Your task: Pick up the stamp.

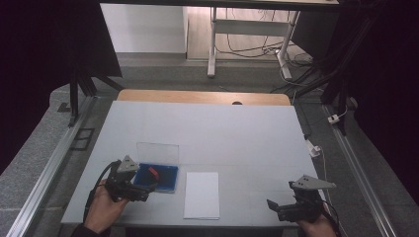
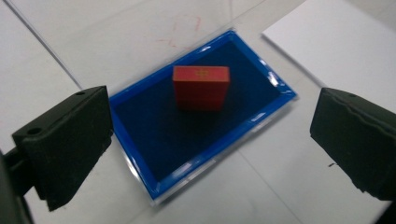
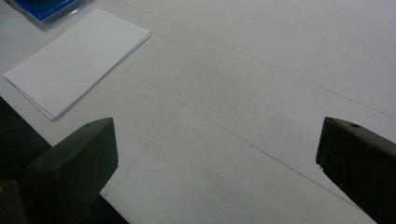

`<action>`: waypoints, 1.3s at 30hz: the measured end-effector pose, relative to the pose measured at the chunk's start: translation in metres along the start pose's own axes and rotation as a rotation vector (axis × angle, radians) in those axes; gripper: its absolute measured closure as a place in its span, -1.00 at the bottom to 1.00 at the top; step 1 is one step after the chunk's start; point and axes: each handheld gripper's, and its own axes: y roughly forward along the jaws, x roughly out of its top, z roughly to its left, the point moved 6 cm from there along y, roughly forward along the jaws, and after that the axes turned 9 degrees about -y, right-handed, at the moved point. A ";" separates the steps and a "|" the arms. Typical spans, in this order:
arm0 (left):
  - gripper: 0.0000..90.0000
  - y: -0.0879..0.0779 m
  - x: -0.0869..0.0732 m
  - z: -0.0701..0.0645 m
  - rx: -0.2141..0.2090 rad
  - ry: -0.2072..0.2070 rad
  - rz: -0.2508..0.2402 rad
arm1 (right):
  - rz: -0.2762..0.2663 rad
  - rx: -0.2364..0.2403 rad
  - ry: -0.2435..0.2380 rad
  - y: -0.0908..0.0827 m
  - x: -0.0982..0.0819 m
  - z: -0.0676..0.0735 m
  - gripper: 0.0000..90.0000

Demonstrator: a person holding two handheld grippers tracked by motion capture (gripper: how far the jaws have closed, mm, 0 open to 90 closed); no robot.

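On the white table, the left gripper, jaws wide apart, hovers over a small red block standing in a blue-lined clear plastic case; the block looks light, rigid, best pinched across its flat sides. A folded white paper lies beside; the right gripper waits, jaws spread, holding nothing.

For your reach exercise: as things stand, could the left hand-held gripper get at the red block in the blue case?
Probably yes. The left hand-held gripper is open above the blue case, its lid is up, and nothing covers the red block.
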 end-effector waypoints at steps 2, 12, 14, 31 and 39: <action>-1.00 0.003 0.003 0.001 0.001 0.005 0.007 | 0.001 0.001 -0.001 0.000 0.000 0.000 -1.00; -1.00 0.021 0.013 0.006 -0.025 0.031 0.046 | 0.007 0.001 -0.005 0.001 0.000 0.001 -1.00; -1.00 0.024 0.014 0.005 -0.020 0.047 0.057 | 0.008 0.002 -0.006 0.001 0.000 0.001 -1.00; -0.06 0.027 0.017 0.004 -0.030 0.082 0.104 | 0.010 0.002 -0.008 0.001 0.000 0.001 -1.00; 0.28 0.026 0.018 0.004 -0.035 0.064 0.106 | 0.012 0.002 -0.010 0.002 0.000 0.001 -1.00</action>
